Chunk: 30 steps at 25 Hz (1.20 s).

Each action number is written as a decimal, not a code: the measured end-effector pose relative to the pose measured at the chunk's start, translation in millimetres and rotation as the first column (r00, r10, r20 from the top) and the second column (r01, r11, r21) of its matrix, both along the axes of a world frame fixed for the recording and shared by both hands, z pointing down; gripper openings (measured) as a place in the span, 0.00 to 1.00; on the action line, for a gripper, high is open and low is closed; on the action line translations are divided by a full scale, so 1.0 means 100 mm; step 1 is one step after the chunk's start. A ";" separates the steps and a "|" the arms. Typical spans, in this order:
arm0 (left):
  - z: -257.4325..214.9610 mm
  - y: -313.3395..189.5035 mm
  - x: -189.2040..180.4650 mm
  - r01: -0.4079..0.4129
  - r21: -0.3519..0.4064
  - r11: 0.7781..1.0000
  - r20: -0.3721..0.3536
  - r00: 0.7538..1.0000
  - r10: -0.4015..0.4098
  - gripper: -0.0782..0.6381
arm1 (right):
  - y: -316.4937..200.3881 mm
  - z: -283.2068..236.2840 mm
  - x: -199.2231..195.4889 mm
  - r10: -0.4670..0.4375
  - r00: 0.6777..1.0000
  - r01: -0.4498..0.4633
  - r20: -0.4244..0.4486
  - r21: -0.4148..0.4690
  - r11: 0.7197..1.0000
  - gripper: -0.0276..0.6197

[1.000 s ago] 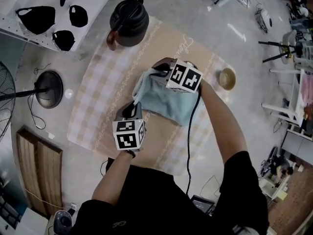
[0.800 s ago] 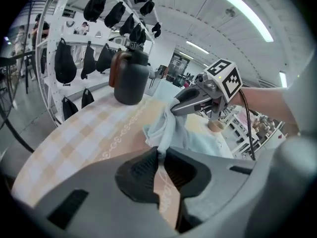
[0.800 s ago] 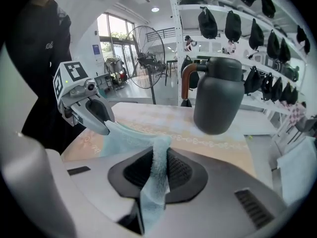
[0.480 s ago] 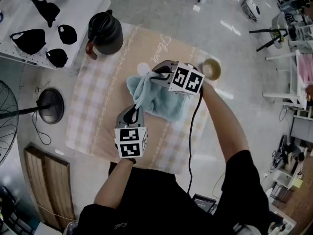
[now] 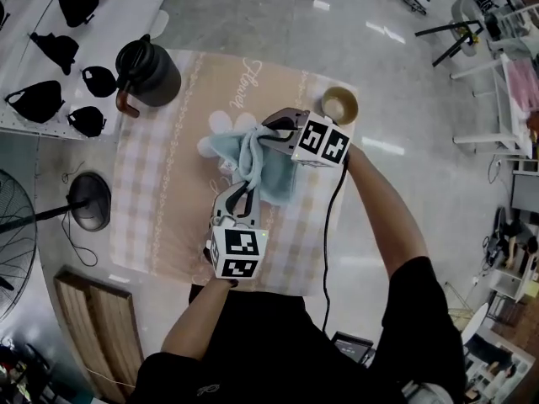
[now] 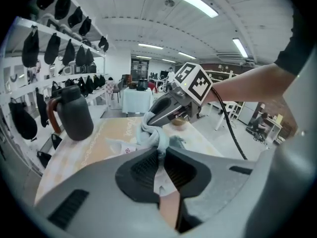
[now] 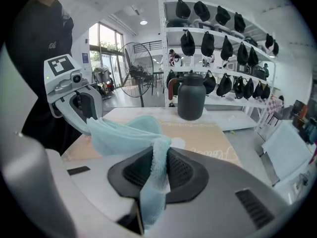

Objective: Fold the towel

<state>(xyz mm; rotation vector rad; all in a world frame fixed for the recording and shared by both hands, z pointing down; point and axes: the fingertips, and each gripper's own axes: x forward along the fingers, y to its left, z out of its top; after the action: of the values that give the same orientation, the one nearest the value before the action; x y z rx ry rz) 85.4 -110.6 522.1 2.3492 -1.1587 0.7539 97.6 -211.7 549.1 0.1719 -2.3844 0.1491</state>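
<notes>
A light blue towel (image 5: 268, 173) hangs bunched between my two grippers above the checked tablecloth (image 5: 164, 183). My left gripper (image 5: 239, 202) is shut on one corner of the towel (image 6: 154, 137), near the front of the table. My right gripper (image 5: 264, 133) is shut on another corner farther back, and a strip of towel (image 7: 157, 167) runs down between its pads. In the left gripper view the right gripper (image 6: 171, 109) holds the cloth just ahead. In the right gripper view the left gripper (image 7: 79, 103) holds the far end of the towel (image 7: 121, 135).
A black jug (image 5: 147, 72) stands at the cloth's back left corner and a small tan bowl (image 5: 340, 105) at its back right. White shelves with several black caps (image 5: 50, 66) are at the left. A fan base (image 5: 88, 202) and a wooden board (image 5: 93, 335) sit on the floor.
Both grippers have risen with the towel, which was spread flatter on the table and now hangs gathered. The left gripper has rolled and come closer to the right one.
</notes>
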 end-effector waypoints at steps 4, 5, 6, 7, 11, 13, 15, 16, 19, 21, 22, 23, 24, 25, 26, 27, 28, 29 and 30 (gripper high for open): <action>0.03 0.11 0.29 -0.095 0.020 0.995 0.047 0.994 0.094 0.16 | 0.10 0.09 0.32 0.063 0.998 -0.062 0.021 -0.020 0.998 0.16; 0.06 0.14 0.36 -0.118 0.021 0.993 0.061 0.991 0.116 0.16 | 0.12 0.12 0.41 0.083 0.996 -0.083 0.022 -0.023 0.996 0.17; 0.09 0.16 0.42 -0.140 0.020 0.990 0.076 0.987 0.139 0.16 | 0.14 0.16 0.49 0.106 0.994 -0.106 0.023 -0.026 0.994 0.18; 0.12 0.19 0.49 -0.164 0.017 0.986 0.091 0.983 0.162 0.16 | 0.15 0.21 0.57 0.132 0.991 -0.131 0.022 -0.030 0.991 0.18; 0.27 0.31 0.71 -0.258 -0.002 0.966 0.145 0.956 0.256 0.16 | 0.28 0.37 0.93 0.255 0.967 -0.253 0.021 -0.067 0.965 0.25; 0.35 0.38 0.81 -0.311 -0.011 0.950 0.181 0.934 0.307 0.16 | 0.37 0.44 1.13 0.311 0.950 -0.308 0.021 -0.092 0.947 0.29; 0.45 0.46 0.89 -0.371 -0.023 0.928 0.227 0.902 0.366 0.16 | 0.48 0.48 1.31 0.363 0.932 -0.357 0.028 -0.116 0.927 0.31; 0.50 0.51 0.93 -0.402 -0.031 0.915 0.252 0.883 0.397 0.16 | 0.53 0.48 1.39 0.389 0.920 -0.382 0.036 -0.130 0.915 0.32; 0.66 0.65 1.00 -0.482 -0.062 0.874 0.308 0.823 0.476 0.16 | 0.72 0.48 1.54 0.467 0.881 -0.447 0.079 -0.185 0.875 0.33; 0.74 0.71 1.03 -0.509 -0.080 0.857 0.318 0.802 0.506 0.16 | 0.85 0.48 1.56 0.501 0.859 -0.473 0.101 -0.216 0.854 0.33; 0.77 0.74 1.04 -0.515 -0.086 0.853 0.312 0.799 0.514 0.16 | 0.92 0.50 1.55 0.512 0.853 -0.481 0.106 -0.224 0.848 0.33; 0.80 0.76 1.06 -0.517 -0.092 0.851 0.297 0.802 0.519 0.17 | 0.98 0.52 1.54 0.520 0.848 -0.488 0.108 -0.226 0.843 0.33; 0.83 0.79 1.09 -0.519 -0.099 0.849 0.271 0.807 0.525 0.18 | 1.03 0.53 1.53 0.529 0.842 -0.498 0.108 -0.225 0.838 0.33; 0.85 0.83 1.12 -0.520 -0.110 0.847 0.233 0.815 0.531 0.22 | 1.08 0.55 1.52 0.542 0.833 -0.511 0.110 -0.223 0.830 0.33; 0.86 0.87 1.16 -0.520 -0.123 0.845 0.186 0.825 0.534 0.33 | 1.11 0.55 1.52 0.558 0.822 -0.527 0.114 -0.220 0.821 0.33; 0.86 0.91 1.20 -0.518 -0.135 0.845 0.139 0.834 0.533 0.43 | 1.13 0.54 1.51 0.575 0.810 -0.544 0.118 -0.216 0.811 0.33; 0.86 0.94 1.23 -0.516 -0.144 0.844 0.099 0.841 0.531 0.44 | 1.16 0.54 1.51 0.591 0.798 -0.560 0.122 -0.212 0.801 0.34; 0.85 0.97 1.24 -0.516 -0.149 0.843 0.072 0.845 0.530 0.45 | 1.18 0.54 1.52 0.605 0.787 -0.575 0.124 -0.210 0.791 0.34; 0.84 1.00 1.25 -0.518 -0.150 0.842 0.055 0.846 0.530 0.47 | 1.21 0.54 1.53 0.617 0.777 -0.587 0.124 -0.209 0.782 0.34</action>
<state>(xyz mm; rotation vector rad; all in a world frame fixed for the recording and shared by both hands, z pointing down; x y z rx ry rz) 210.1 -11.1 605.6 2.5617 -0.4585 1.0939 250.2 -90.4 603.4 0.8896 -2.4007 0.6860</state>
